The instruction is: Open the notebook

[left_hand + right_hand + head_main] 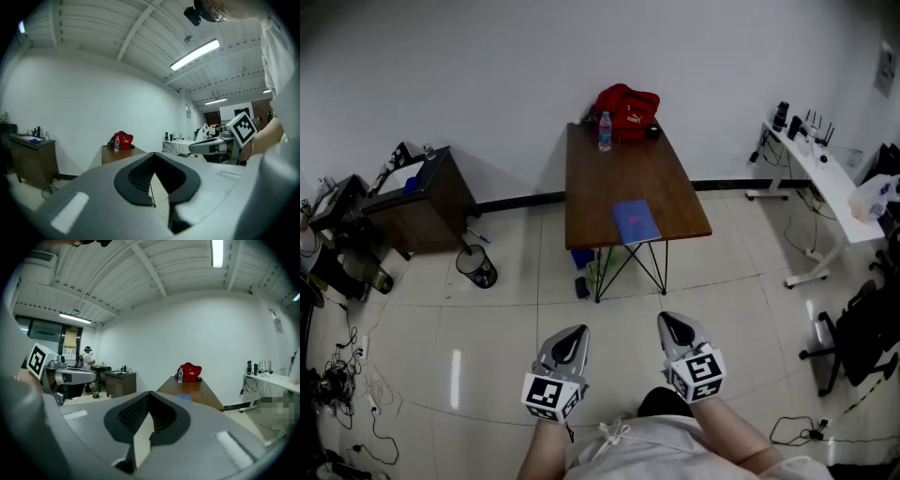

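Note:
The closed blue notebook (635, 221) lies near the front edge of a brown table (591, 187), far ahead of me. In the right gripper view the notebook (183, 397) shows just beyond the jaws. At the table's far end stand a red bag (628, 110) and a water bottle (605, 131). My left gripper (568, 346) and right gripper (676, 329) hang side by side over the floor, close to my body and well short of the table. Both are shut and hold nothing. The left gripper (153, 157) and the right gripper (149, 395) each point toward the table.
Left of the table stand a dark cabinet (422, 192) and a waste bin (476, 266). A white desk (820, 178) and an office chair (862, 328) are at the right. Cables (337, 384) lie on the floor at the left. A person (87, 357) stands far off.

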A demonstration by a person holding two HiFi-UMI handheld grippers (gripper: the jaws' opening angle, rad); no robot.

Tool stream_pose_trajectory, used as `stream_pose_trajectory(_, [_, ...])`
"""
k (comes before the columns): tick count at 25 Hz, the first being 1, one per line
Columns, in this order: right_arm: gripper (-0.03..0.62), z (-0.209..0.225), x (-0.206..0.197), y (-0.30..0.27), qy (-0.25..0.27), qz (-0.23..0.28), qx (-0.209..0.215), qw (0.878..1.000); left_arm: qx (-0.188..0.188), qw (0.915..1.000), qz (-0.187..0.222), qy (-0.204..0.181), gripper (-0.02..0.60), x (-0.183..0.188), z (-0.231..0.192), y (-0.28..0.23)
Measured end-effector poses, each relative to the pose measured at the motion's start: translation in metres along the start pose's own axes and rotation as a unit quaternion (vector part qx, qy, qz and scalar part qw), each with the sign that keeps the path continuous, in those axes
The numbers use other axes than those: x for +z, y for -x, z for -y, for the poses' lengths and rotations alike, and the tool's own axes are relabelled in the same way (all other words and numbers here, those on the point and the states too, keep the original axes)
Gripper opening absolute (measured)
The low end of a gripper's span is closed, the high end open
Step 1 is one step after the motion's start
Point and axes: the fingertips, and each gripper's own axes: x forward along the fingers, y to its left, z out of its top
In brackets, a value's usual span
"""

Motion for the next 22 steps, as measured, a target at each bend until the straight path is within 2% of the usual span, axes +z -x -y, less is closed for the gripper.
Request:
stream_pose_trajectory(5, [0.006,-0.005,-0.004,-0.022,-0.004,-0.009,0.007,1.000,0.011,0.9995,0.009,0.028,0.006,-0.005,-0.024,-0.001])
stream_pose_trajectory(10, [0.006,0.005,-0.013,-0.054,-0.014,-0.023,0.017,0.999,0.028,0.9983,0.001,0.052,0.006,-0.017,-0.053,-0.020])
stream_pose_trajectory(19, [0.006,0.078,-0.022,-0.168,-0.036,-0.054,0.020,0.998,0.035,0.9975,-0.030,0.053,0.006,-0.027,-0.125,-0.130])
stream_pose_trajectory(22, [0.006,0.115,-0.025,-0.209,-0.037,-0.074,0.002,0.997,0.043,0.9965,-0.040,0.059,0.006,-0.031,-0.154,-0.174])
